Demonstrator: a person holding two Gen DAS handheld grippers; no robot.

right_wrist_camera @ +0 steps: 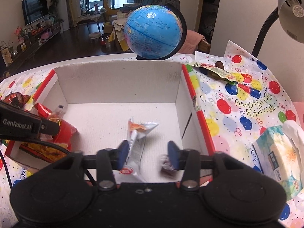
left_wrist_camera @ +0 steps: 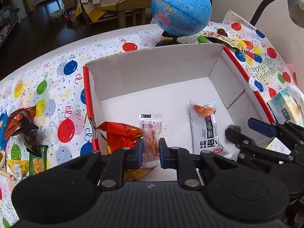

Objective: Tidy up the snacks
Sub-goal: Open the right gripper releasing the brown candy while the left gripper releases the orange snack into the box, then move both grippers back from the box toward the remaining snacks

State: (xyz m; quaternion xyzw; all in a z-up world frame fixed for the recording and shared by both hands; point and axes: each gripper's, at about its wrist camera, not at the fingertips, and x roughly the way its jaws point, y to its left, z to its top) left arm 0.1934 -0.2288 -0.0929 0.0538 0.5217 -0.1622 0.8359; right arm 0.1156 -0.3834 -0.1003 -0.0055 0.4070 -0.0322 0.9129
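Left wrist view: left gripper (left_wrist_camera: 150,153) jaws pinch 1 clear snack packet (left_wrist_camera: 151,133) over the white box (left_wrist_camera: 152,70). Inside the box: 1 red packet (left_wrist_camera: 121,134), 1 white packet (left_wrist_camera: 207,129). 4-ish snacks lie left on the balloon tablecloth (left_wrist_camera: 57,87) (pile overlaps, count unsure).

Right wrist view: right gripper (right_wrist_camera: 148,152) jaws apart, 1 blurred brown snack (right_wrist_camera: 168,168) by the right finger, grip unclear. 1 globe (right_wrist_camera: 153,34), 1 tissue box (right_wrist_camera: 279,155).

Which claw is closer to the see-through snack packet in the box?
Left. The left gripper has its fingers on either side of the clear snack packet. The right gripper is further right in the white box, beside the white noodle packet.
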